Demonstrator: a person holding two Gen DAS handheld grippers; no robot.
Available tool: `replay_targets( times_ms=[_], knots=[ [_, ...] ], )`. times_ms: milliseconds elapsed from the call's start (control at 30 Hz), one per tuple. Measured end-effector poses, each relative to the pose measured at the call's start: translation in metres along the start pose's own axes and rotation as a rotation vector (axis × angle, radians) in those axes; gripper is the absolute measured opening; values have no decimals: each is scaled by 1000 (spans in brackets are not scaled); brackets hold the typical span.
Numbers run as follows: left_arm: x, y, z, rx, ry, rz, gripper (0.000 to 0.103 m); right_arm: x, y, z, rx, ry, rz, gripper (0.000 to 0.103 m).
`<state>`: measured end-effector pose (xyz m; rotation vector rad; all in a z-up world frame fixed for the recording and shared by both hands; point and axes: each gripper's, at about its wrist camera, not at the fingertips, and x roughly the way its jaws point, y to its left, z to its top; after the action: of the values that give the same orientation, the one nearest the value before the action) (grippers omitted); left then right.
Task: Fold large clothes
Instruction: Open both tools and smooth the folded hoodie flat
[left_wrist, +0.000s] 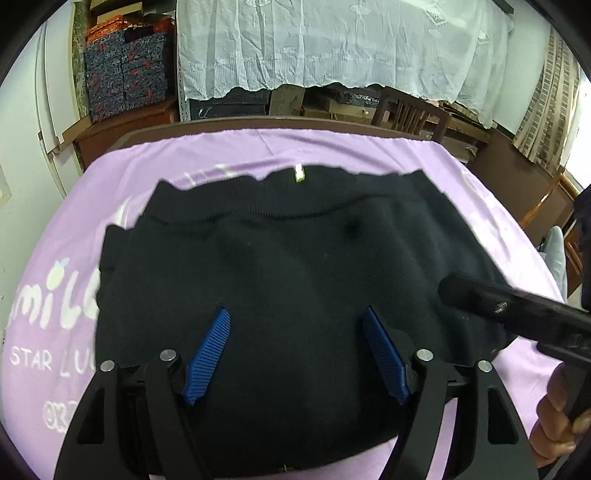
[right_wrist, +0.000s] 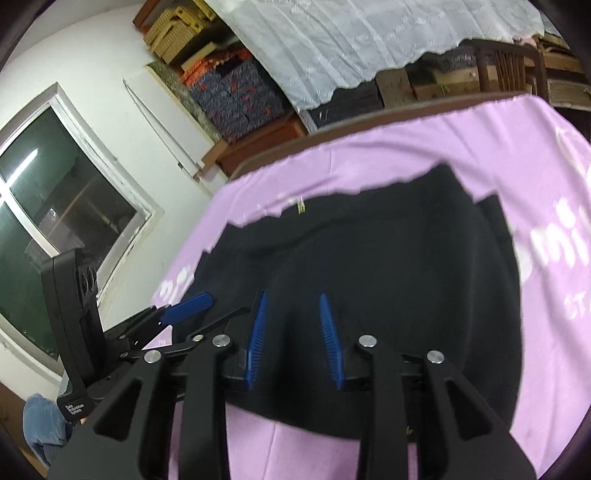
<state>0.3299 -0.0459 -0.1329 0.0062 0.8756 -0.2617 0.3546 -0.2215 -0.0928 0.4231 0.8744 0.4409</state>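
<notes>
Black knitted garment (left_wrist: 295, 266), folded into a broad, roughly rectangular bundle, lies on a lilac cloth with white lettering (left_wrist: 55, 295) that covers the table (left_wrist: 155, 127), whose dark brown rim shows along the far edge. At the garment's far edge a ribbed band runs across, with a small pale label (left_wrist: 298, 173) at its middle. In the right wrist view the same garment (right_wrist: 388, 266) fills the centre of the lilac cloth (right_wrist: 369, 155), its near edge curving in front of the camera.

The left gripper (left_wrist: 297, 314) hangs over the near part of the garment with its blue ribbed fingers (left_wrist: 207, 362) spread wide and nothing between them. From the right wrist view it (right_wrist: 207, 306) appears at the garment's left edge, one blue finger reaching onto the cloth beside the black fabric.

The right gripper (right_wrist: 293, 297) also sits over the garment; its blue fingers (right_wrist: 330, 339) stand apart with a clear gap and grasp nothing. Whether the fingertips touch the fabric cannot be told. In the left wrist view a black part of it (left_wrist: 509, 310) reaches in from the right over the garment's right side, with the person's hand (left_wrist: 557, 424) on its handle.

Behind the table hangs a white lace curtain (left_wrist: 332, 44); patterned storage boxes (left_wrist: 125, 74) are stacked to its left.
</notes>
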Motion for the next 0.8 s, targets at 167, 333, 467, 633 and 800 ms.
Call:
replay_targets(
  times_ms=[167,333,467,633,800],
  knots=[
    [7,-13,-8,54,-31,74,82,23,-32,-14,64,48,20,21],
    [9,-10,-8,50,-33,70,83,24,-26,-15,25,36,-5,21],
    [9,-9,-10,47,-50,73,85,23,-25,-18,15,18,-6,23],
    [11,-7,-8,-1,-53,140,100,20,-25,-25,-22,-29,-5,23],
    [9,-9,-9,-12,-59,161,100,18,-18,-29,-70,-55,-41,25]
  ],
)
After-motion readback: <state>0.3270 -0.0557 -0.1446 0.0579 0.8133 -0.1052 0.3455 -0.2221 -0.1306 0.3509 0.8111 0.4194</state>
